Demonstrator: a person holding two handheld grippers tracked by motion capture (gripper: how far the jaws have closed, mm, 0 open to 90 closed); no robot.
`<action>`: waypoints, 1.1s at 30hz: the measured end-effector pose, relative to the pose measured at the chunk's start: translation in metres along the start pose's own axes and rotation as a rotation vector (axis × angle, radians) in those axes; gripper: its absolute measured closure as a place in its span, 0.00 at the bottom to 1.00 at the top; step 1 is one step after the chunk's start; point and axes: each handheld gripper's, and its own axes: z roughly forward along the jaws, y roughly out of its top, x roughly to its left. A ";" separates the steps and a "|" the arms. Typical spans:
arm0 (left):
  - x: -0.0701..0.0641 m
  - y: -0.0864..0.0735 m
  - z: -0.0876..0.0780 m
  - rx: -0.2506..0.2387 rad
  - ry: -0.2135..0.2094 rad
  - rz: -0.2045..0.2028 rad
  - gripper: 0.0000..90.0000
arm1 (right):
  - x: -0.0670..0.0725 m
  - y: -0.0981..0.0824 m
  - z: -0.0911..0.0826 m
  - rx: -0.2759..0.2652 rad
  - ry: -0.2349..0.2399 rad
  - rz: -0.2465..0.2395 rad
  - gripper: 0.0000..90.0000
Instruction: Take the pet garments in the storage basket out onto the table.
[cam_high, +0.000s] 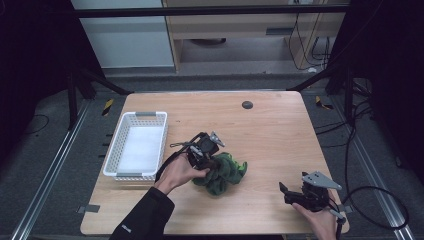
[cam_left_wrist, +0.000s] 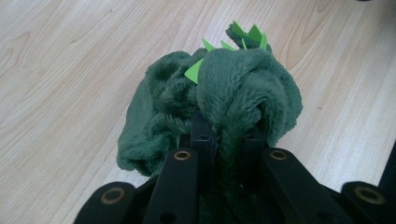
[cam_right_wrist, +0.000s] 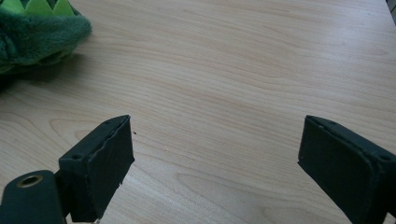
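A dark green plush toy (cam_high: 226, 172) with light green felt spikes lies crumpled near the middle of the wooden table (cam_high: 270, 130). My left gripper (cam_high: 209, 161) is shut on the plush toy (cam_left_wrist: 233, 88), a fold of its fabric pinched between the black jaws. My right gripper (cam_high: 289, 192) rests low near the table's front right corner, open, with bare wood between its fingers (cam_right_wrist: 100, 163). The plush toy's edge (cam_right_wrist: 37, 32) shows at the upper left of the right gripper view.
A white perforated basket (cam_high: 111, 159) stands empty at the table's left side. A small dark round disc (cam_high: 247, 104) sits near the far edge. Cables (cam_high: 370, 200) trail off the table's right side.
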 end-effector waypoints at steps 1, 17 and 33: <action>0.000 -0.001 0.002 0.002 0.000 0.000 0.89 | 0.000 0.000 0.000 0.000 -0.001 0.000 0.11; -0.004 -0.006 0.018 0.010 -0.019 0.023 0.73 | 0.000 0.000 0.000 0.004 0.001 -0.003 0.11; -0.004 -0.020 0.014 -0.023 -0.002 0.043 0.45 | 0.000 -0.001 0.000 0.003 -0.003 -0.001 0.11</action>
